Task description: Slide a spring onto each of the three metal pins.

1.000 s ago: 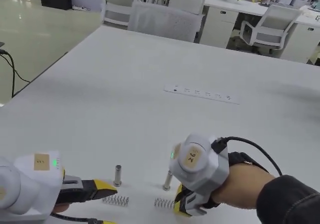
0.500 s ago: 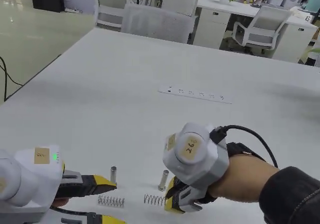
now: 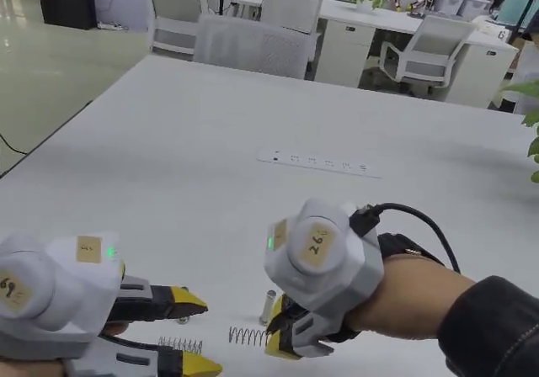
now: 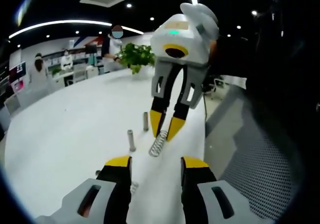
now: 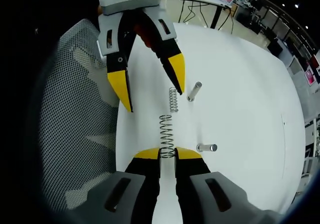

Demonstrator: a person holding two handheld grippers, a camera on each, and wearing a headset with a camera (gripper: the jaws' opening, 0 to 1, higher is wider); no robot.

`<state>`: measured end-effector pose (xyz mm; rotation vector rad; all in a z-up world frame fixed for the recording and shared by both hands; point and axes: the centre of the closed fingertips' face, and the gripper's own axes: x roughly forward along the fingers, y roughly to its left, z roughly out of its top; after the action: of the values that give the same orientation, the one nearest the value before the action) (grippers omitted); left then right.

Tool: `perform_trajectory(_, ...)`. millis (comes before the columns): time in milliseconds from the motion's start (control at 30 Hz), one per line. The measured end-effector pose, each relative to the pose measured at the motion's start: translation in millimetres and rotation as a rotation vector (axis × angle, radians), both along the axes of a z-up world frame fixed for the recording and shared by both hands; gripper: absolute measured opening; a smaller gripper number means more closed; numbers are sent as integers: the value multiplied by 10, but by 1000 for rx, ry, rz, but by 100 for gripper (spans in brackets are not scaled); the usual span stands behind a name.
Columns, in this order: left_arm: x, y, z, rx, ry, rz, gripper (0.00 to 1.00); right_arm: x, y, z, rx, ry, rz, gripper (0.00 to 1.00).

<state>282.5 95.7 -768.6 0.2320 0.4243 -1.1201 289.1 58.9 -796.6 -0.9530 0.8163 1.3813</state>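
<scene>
While clamped on a spring (image 5: 166, 131) near the front edge of the worktop (image 3: 210, 192), right gripper (image 5: 167, 154), left gripper (image 4: 156, 161) tongs apart by second spring (image 5: 173, 100), upright pin (image 5: 194, 91) beside.

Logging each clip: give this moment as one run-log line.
right gripper: shut on spring end | left gripper: open at second spring | two pins upright, bare

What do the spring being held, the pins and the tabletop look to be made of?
The held spring is thin coiled wire, bright grey, likely steel. The pins are plain cylinders with a dull silver sheen and soft highlights, probably brushed metal. The tabletop is smooth matte white with faint reflections: laminate or painted board, I cannot tell which.
</scene>
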Motion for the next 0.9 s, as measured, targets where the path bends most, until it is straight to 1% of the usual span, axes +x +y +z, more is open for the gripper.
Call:
perform_trajectory(233,-9,-33,18,-8,-3,-7,31,-45,60,51,13,-10,21,7)
perform_trajectory(433,-24,-52,21,-12,-8,-19,26,-70,94,74,17,-18,42,7)
perform_trajectory(900,-81,-118,-19,-15,-2,-52,18,-142,159,107,22,-18,80,7)
